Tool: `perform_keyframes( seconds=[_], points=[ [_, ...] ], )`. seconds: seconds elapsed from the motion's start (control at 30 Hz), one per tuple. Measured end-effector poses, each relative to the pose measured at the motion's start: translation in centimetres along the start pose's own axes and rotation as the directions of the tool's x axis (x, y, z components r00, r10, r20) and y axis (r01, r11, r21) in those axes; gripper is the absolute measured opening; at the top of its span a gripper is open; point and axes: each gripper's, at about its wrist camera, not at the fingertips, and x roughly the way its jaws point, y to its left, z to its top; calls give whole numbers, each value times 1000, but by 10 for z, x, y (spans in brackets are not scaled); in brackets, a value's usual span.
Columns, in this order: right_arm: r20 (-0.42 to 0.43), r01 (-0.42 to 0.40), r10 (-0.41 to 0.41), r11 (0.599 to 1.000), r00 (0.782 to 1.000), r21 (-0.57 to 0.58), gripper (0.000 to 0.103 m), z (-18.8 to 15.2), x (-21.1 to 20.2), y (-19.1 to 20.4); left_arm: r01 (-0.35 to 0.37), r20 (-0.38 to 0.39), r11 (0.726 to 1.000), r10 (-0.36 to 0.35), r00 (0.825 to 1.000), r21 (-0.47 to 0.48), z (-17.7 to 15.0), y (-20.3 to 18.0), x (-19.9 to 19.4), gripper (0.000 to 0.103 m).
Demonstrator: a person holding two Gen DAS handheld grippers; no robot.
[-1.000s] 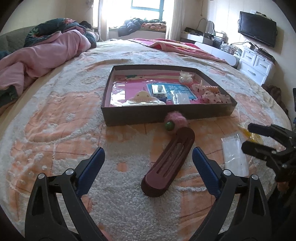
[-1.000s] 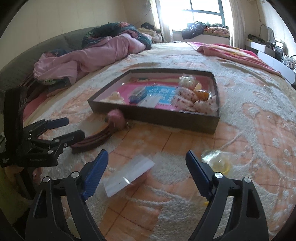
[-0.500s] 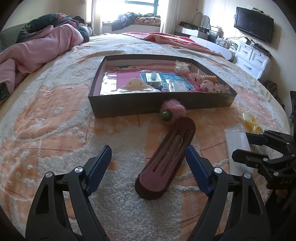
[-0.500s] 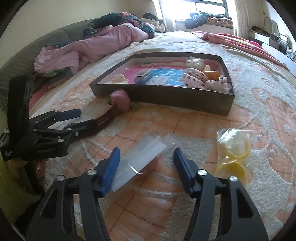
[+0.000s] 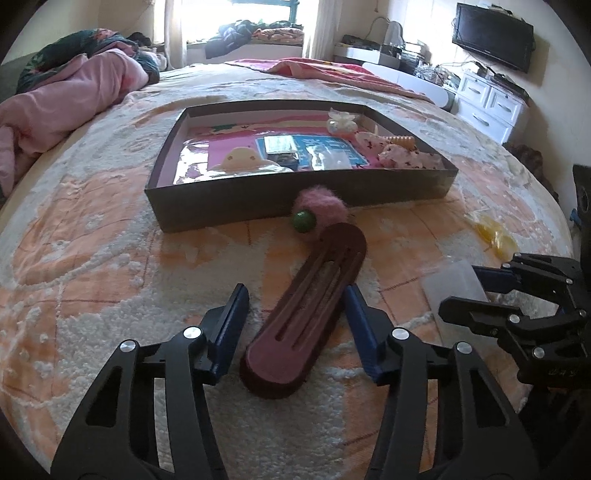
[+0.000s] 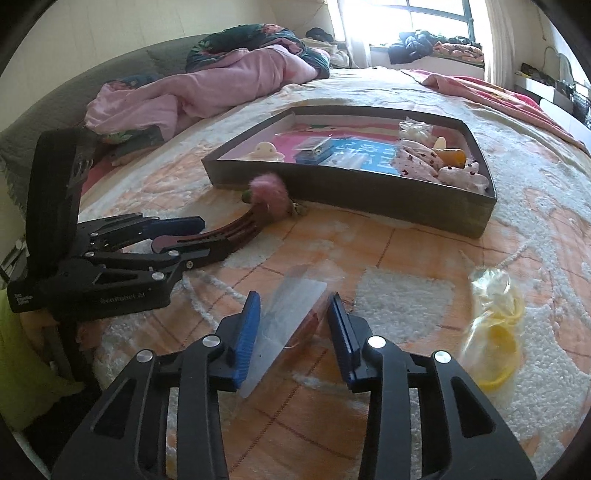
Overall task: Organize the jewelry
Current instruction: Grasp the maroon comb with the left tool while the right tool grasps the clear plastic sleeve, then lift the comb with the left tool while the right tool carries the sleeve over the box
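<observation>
A dark red slotted hair clip [image 5: 308, 306] lies on the bedspread in front of a grey box [image 5: 258, 210] that holds several small accessories. My left gripper [image 5: 293, 295] is open with a finger on each side of the clip, which also shows in the right wrist view [image 6: 225, 236]. A clear flat plastic bag [image 6: 291, 317] lies to the right; my right gripper [image 6: 293, 321] is open and straddles it. A pink pompom [image 5: 321, 206] with a green bead [image 5: 303, 220] rests against the box front.
A clear bag of yellow rings [image 6: 495, 317] lies right of the flat bag, also seen in the left wrist view [image 5: 493, 234]. A pink quilt [image 6: 207, 88] is heaped at the far left. White drawers [image 5: 491, 107] and a TV [image 5: 493, 35] stand right of the bed.
Both grippers moved forward and down and narrowed. The left one now has the hair clip between its fingers, the right one the flat plastic bag.
</observation>
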Motion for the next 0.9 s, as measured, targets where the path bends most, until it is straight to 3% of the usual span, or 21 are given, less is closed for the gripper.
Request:
perform_keyframes(
  seconds=[0.4, 0.9],
  points=[
    [5, -19, 19, 1000, 1000, -4, 30, 2, -2, -1, -27, -22, 999, 28, 999, 41, -5, -11, -6, 25],
    [32, -11, 12, 1000, 999, -5, 24, 6, -15, -7, -22, -30, 1000, 22, 999, 17, -6, -28, -19, 22]
  ],
)
